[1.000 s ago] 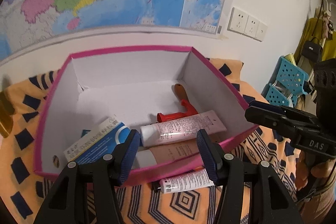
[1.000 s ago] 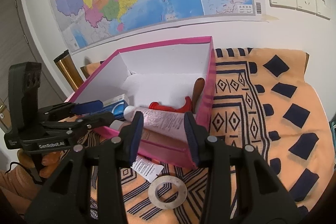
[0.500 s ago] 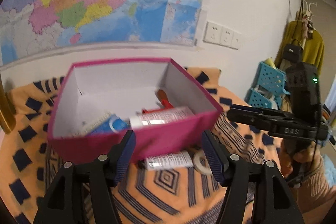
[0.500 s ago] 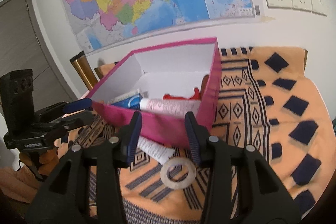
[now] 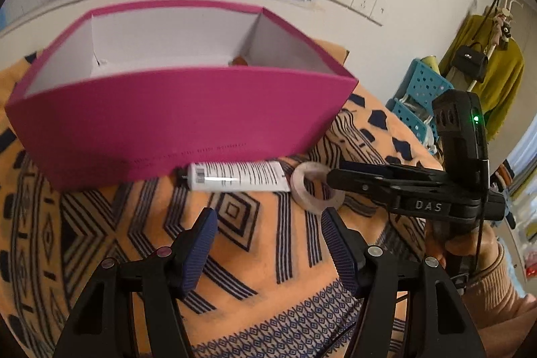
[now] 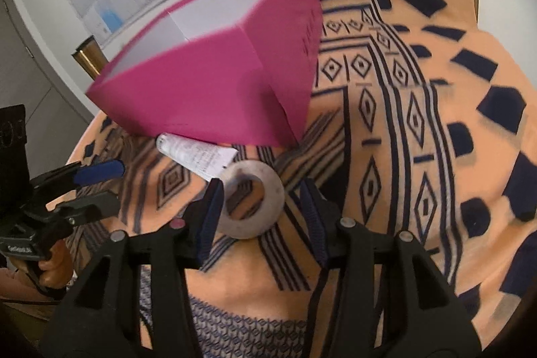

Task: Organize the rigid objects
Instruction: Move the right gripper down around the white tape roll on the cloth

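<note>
Pale, stiff and light by the look of it, the ring (image 6: 251,199) lies flat on the patterned cloth (image 6: 386,156) between the right tool's (image 6: 261,217) part-open, empty jaws, best pinched across its rim. Beyond the left tool (image 5: 268,244), also part-open and empty, lies a slippery-looking tube (image 5: 236,176) against the pink box (image 5: 174,123).

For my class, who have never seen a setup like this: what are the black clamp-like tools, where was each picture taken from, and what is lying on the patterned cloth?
A person holds a two-finger gripper in each hand; each carries a camera looking along its fingers. One picture is from the left gripper, one from the right gripper. On the cloth sit a pink box, a white tube and a flat ring. Both grippers are open, holding nothing; the right one straddles the ring, pads not pressing it.
</note>
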Tool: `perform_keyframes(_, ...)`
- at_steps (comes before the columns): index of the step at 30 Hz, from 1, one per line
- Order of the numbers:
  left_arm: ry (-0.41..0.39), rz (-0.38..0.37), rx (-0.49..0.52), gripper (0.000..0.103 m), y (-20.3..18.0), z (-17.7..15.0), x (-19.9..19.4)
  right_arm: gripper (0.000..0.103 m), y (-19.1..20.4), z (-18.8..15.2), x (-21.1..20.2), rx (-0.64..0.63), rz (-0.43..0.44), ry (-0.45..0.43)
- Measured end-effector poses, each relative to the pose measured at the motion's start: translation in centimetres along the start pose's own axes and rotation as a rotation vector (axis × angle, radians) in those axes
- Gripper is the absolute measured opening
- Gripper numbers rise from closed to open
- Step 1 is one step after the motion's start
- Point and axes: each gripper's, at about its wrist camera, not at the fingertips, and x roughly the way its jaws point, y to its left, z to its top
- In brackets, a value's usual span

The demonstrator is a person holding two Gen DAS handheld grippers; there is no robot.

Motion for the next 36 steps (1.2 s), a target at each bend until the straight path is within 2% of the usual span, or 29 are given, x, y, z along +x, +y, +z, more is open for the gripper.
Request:
perform_keyframes(3, 0.021, -0.007, -0.007, 0.065, 0.1, -0.2, 0.5, 0.048, 0.0, -0.3, 0.6, -0.001, 0.001, 0.013)
perform_keyframes(6, 0.037, -0.016, -0.015, 0.064, 0.2, -0.4, 1.0, 0.039, 0.5, -0.4, 0.8, -0.022, 0.000, 0.017)
perform_keyframes(9, 0.055, -0.019, -0.019, 0.062, 0.2, -0.6, 1.4, 0.039, 1.3, -0.6, 0.6, -0.053, -0.009, 0.020)
perform_keyframes(12, 0.069, -0.027, -0.022, 0.058, 0.3, -0.6, 1.8, 0.039, 2.1, -1.0, 0.4, -0.073, 0.019, 0.028)
perform_keyframes(17, 0.082, -0.036, -0.019, 0.056, 0.2, -0.6, 2.2, 0.039, 3.4, -1.7, 0.2, -0.113, 0.078, 0.053)
perform_keyframes(27, 0.122, -0.046, -0.009, 0.044, -0.4, -0.5, 3.8, 0.039, 2.5, -0.5, 0.8, -0.100, 0.029, 0.033)
perform_keyframes(32, 0.134, -0.053, 0.010, 0.043, -1.0, -0.3, 4.0, 0.031, 2.5, -0.6, 1.6, -0.110, 0.022, 0.051)
perform_keyframes(36, 0.140, -0.042, 0.016, 0.037, -1.3, -0.1, 4.3, 0.025, 2.6, -0.8, 1.9, -0.117, 0.013, 0.052)
